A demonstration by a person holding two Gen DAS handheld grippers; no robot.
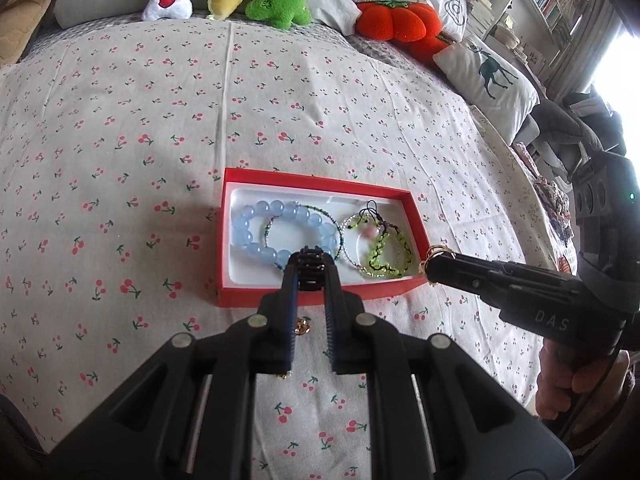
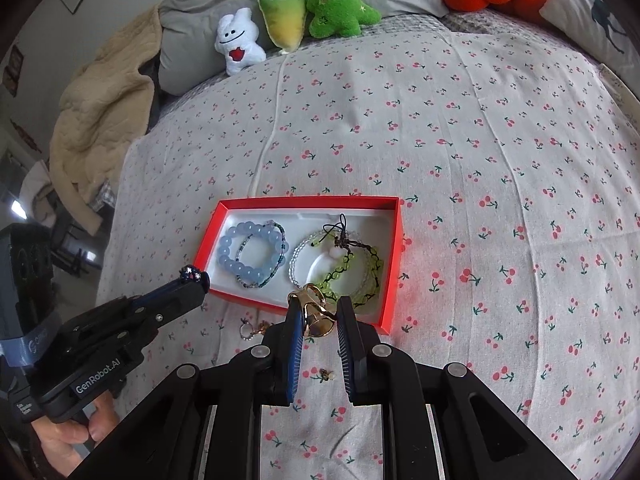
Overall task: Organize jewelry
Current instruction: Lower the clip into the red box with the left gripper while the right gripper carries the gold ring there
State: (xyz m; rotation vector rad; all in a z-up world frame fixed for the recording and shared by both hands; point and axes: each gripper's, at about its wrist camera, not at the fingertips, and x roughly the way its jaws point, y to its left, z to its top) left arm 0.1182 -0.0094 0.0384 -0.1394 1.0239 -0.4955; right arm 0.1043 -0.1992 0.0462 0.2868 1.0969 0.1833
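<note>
A red box (image 1: 320,185) with a white lining lies on the cherry-print bedsheet. In it are a blue bead bracelet (image 1: 256,234) and green braided bracelets (image 1: 384,256). My left gripper (image 1: 310,269) hangs over the box's near edge, shut on a small dark beaded ring (image 1: 310,276). My right gripper (image 2: 319,305) is above the near rim of the box (image 2: 308,201), shut on a gold ring (image 2: 314,314). Each gripper also shows in the other view: the right gripper (image 1: 434,265) with the gold ring (image 1: 438,252), the left gripper (image 2: 200,280) with the dark ring (image 2: 191,273).
Small loose pieces lie on the sheet before the box: a gold piece (image 1: 303,326), a ring and a charm (image 2: 252,328), a tiny bee-like piece (image 2: 326,376). Plush toys (image 2: 288,16) and pillows (image 1: 486,76) line the far edge. A hand (image 1: 568,380) holds the right gripper.
</note>
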